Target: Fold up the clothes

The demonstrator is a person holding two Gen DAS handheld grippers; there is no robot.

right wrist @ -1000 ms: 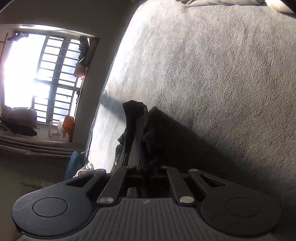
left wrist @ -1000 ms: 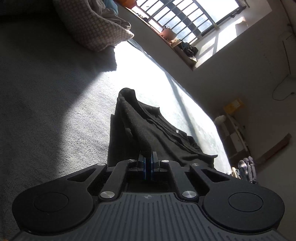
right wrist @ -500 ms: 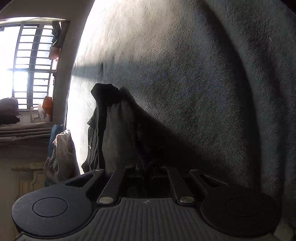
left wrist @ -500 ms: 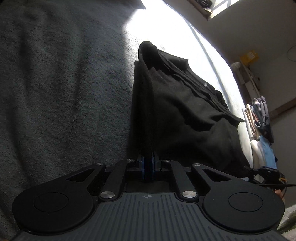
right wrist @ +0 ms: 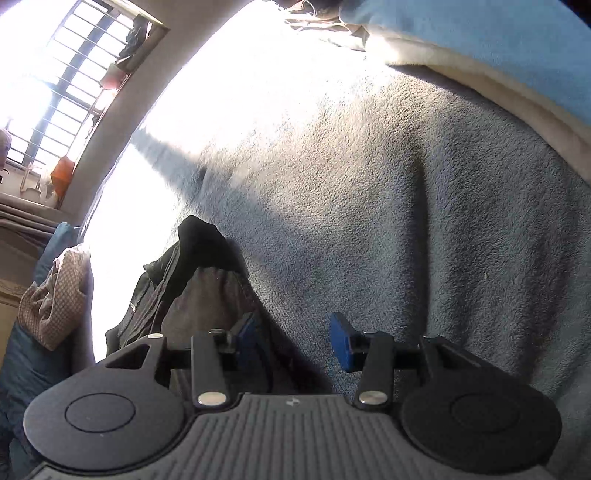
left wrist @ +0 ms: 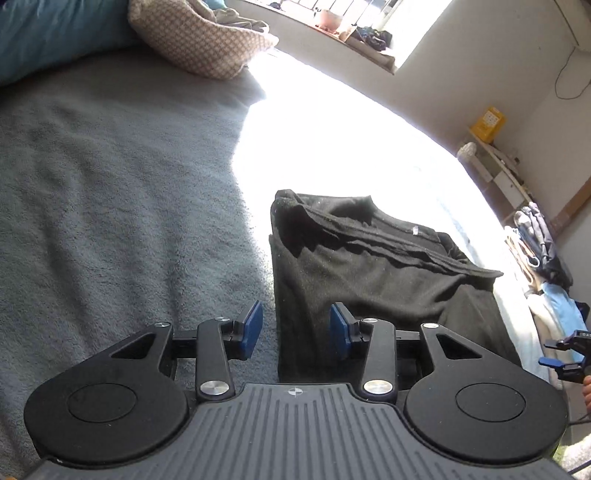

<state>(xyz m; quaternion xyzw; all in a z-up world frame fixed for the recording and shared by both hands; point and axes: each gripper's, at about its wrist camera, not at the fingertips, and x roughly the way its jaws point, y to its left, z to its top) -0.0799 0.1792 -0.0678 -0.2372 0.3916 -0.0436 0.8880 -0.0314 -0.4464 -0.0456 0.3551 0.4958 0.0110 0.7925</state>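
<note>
Left tongs (left wrist: 295, 330) are spreading, their blue pads (left wrist: 252, 329) apart and pressing on nothing; the near left edge of the folded black garment (left wrist: 369, 273) lies in the gap between them, on the grey fleece blanket (left wrist: 110, 192) of the bed. Right tongs (right wrist: 293, 338) are also spreading, pads clear of the cloth; the garment's dark fold (right wrist: 201, 280) runs beside the left pad (right wrist: 246, 334), partly hidden behind the tool's body. Sunlight burns out a broad patch of blanket in both views, so detail there is lost. Only the left wrist view shows the garment's whole folded shape, a small pale tag (left wrist: 415, 231) whose writing is too small to read, a yellow box (left wrist: 487, 123) with an illegible label, and the right tongs at the frame's edge (left wrist: 565, 360), cut off. Only the right wrist view shows the barred window (right wrist: 62, 85). A checked pillow (left wrist: 199, 35) appears in both
</note>
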